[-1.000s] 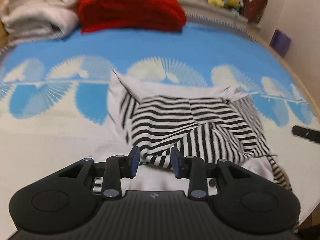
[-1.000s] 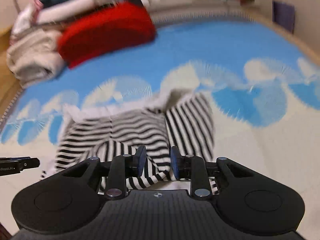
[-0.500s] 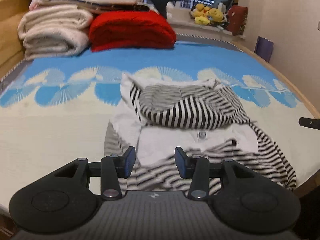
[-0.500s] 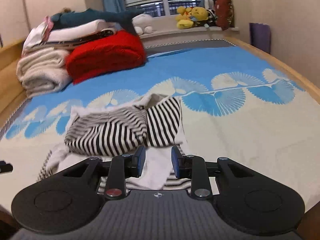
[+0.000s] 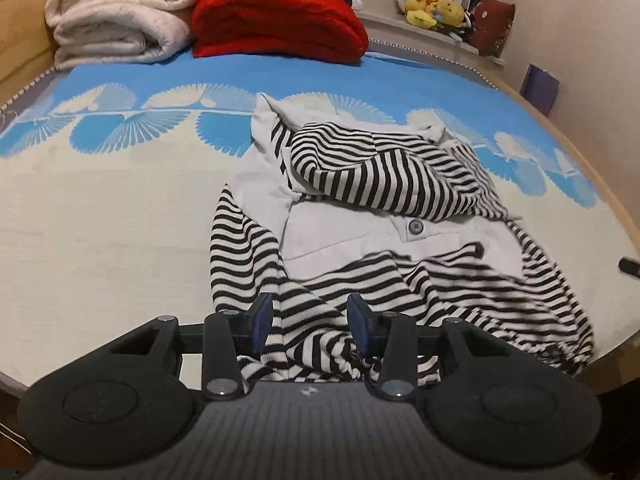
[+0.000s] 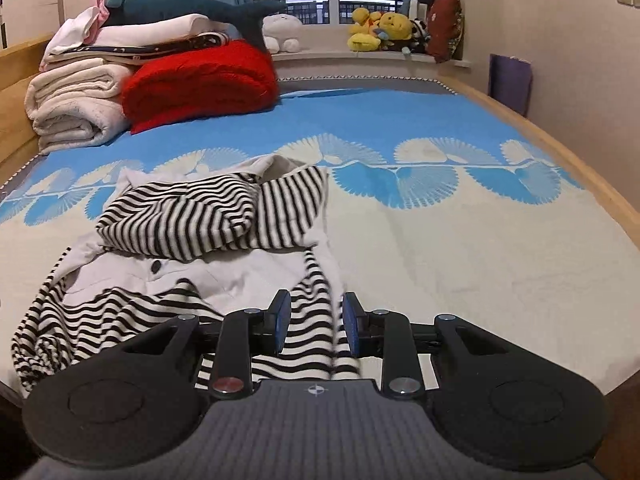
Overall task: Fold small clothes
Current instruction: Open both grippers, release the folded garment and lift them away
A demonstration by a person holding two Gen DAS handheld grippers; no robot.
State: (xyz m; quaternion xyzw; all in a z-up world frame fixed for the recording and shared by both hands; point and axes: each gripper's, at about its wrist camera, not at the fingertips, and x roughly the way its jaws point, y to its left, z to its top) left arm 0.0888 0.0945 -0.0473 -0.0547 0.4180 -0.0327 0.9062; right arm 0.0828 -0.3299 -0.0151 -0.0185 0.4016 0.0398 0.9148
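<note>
A small black-and-white striped garment (image 5: 384, 184) with white panels and a grey button (image 5: 415, 225) lies crumpled on the bed; its far part is folded back over the middle. It also shows in the right wrist view (image 6: 192, 220). My left gripper (image 5: 310, 322) is open, low over the striped near hem, with cloth between the fingers but not pinched. My right gripper (image 6: 314, 324) is open over the garment's near right edge. A dark tip of the right gripper shows at the left wrist view's right edge (image 5: 630, 267).
The bed has a blue and cream bedspread (image 6: 440, 216) and a wooden frame (image 6: 560, 152). Folded white blankets (image 5: 120, 20) and a red blanket (image 5: 276, 20) are stacked at the far end. Plush toys (image 6: 380, 28) sit on the windowsill. A purple item (image 6: 510, 80) leans on the right wall.
Both grippers have let go of the striped cloth they carried forward, opened wider, and pulled back toward the near edge. The folded-over part now rests on the garment.
</note>
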